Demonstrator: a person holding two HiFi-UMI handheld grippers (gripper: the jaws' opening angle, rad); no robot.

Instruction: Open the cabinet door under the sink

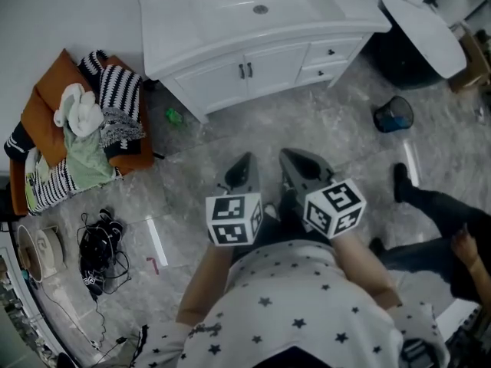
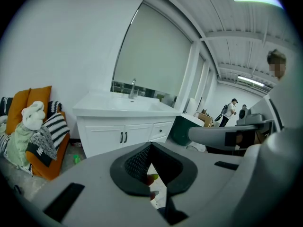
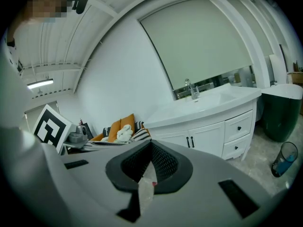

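Note:
The white vanity cabinet (image 1: pixel 253 64) with its sink (image 1: pixel 261 6) stands against the far wall. Its two doors are closed, and their dark handles (image 1: pixel 245 70) sit side by side at the middle. My left gripper (image 1: pixel 243 165) and right gripper (image 1: pixel 294 163) hover side by side over the floor, well short of the cabinet and pointing toward it. Both are shut with nothing between the jaws. The left gripper view shows the doors (image 2: pixel 124 137) beyond the left gripper (image 2: pixel 150 146). The right gripper view shows the handles (image 3: pixel 190 142) beyond the right gripper (image 3: pixel 151 144).
An orange cushion (image 1: pixel 46 106) piled with clothes and a soft toy lies at the left. Black cables (image 1: pixel 100 251) sit on the floor near it, and a small green object (image 1: pixel 174 116) lies by the cabinet's left leg. A bin (image 1: pixel 393 114) and another person's legs (image 1: pixel 433 205) are at the right.

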